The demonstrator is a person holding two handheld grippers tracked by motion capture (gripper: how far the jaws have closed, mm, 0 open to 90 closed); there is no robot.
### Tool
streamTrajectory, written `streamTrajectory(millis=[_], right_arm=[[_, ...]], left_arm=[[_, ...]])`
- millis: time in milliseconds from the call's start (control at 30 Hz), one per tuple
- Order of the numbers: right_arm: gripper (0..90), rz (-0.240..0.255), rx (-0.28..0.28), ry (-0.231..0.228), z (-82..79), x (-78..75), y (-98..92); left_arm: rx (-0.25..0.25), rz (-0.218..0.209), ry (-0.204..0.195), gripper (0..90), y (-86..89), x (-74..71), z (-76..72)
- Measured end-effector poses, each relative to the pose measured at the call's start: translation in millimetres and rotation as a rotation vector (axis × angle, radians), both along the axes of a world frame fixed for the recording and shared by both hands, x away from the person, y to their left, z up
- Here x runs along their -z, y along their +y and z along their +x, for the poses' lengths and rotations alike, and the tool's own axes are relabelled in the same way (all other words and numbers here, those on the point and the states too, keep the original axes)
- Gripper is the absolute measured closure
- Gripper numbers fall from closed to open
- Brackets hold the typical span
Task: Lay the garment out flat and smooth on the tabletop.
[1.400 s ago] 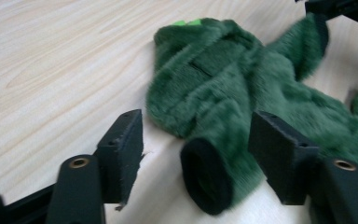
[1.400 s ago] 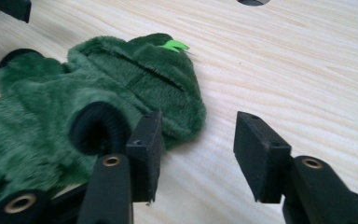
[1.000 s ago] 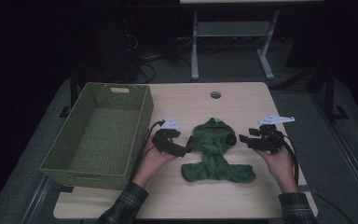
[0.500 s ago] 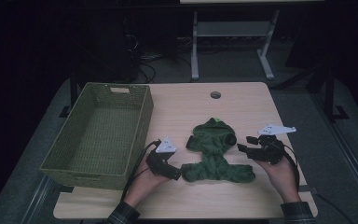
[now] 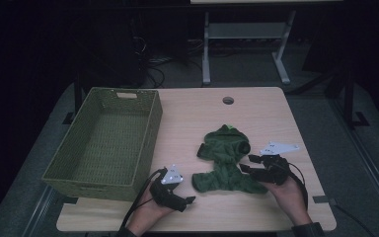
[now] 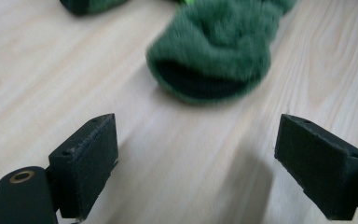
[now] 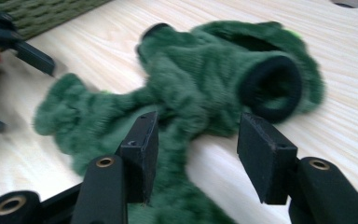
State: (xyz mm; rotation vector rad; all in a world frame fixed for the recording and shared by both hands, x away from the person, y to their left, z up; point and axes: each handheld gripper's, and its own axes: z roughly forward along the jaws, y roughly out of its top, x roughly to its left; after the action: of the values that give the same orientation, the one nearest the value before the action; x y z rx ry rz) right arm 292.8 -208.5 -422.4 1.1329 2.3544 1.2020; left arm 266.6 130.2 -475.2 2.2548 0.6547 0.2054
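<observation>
A small fuzzy green hooded garment (image 5: 224,160) lies flat on the light wooden table (image 5: 227,118), hood toward the far side. My left gripper (image 5: 188,203) hovers near the front edge, just left of the garment's lower corner. In the left gripper view my left gripper (image 6: 198,130) is open wide, with bare wood between the jaws and a dark-lined cuff of the garment (image 6: 214,51) ahead. My right gripper (image 5: 246,163) sits at the garment's right side. In the right gripper view my right gripper (image 7: 198,123) is half open above the garment (image 7: 191,74), its pads not pressing on the cloth.
An empty woven green basket (image 5: 89,187) stands on the table's left part, its near wall close to my left hand. A round cable hole (image 5: 228,100) sits near the far edge. The floor and a metal stand lie dark beyond the table.
Both hands have drawn back toward the front edge. The left gripper left the garment's left sleeve and dropped to its lower left corner. The right gripper slid nearer along the right side. The garment lies unmoved.
</observation>
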Motion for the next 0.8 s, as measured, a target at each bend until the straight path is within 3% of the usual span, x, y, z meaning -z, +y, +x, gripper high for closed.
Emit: streamTrajectory(millis=[100, 200, 333, 533, 800], right_arm=[[49.7, 0.009, -0.025, -0.011, -4.4, -1.4, 9.0], [51.2, 0.024, -0.056, -0.019, -6.9, -4.0, 18.7], [56.2, 0.047, -0.110, -0.016, -12.0, -5.3, 35.3], [61.8, 0.018, -0.190, -0.030, -21.8, -1.3, 63.1], [72.4, 0.038, -0.268, 0.000, -25.6, 2.5, 96.9]], left_arm=[[0.004, 0.001, -0.020, 12.5, 1.9, 1.7, -3.2], [0.015, 0.028, -0.047, 12.5, 0.6, 2.1, -5.7], [0.025, 0.028, -0.045, 12.5, 1.2, 2.0, -5.1], [0.027, 0.025, -0.047, 12.5, 1.0, 2.3, -4.7], [0.026, 0.022, -0.044, 12.5, 0.9, 2.4, -4.9]])
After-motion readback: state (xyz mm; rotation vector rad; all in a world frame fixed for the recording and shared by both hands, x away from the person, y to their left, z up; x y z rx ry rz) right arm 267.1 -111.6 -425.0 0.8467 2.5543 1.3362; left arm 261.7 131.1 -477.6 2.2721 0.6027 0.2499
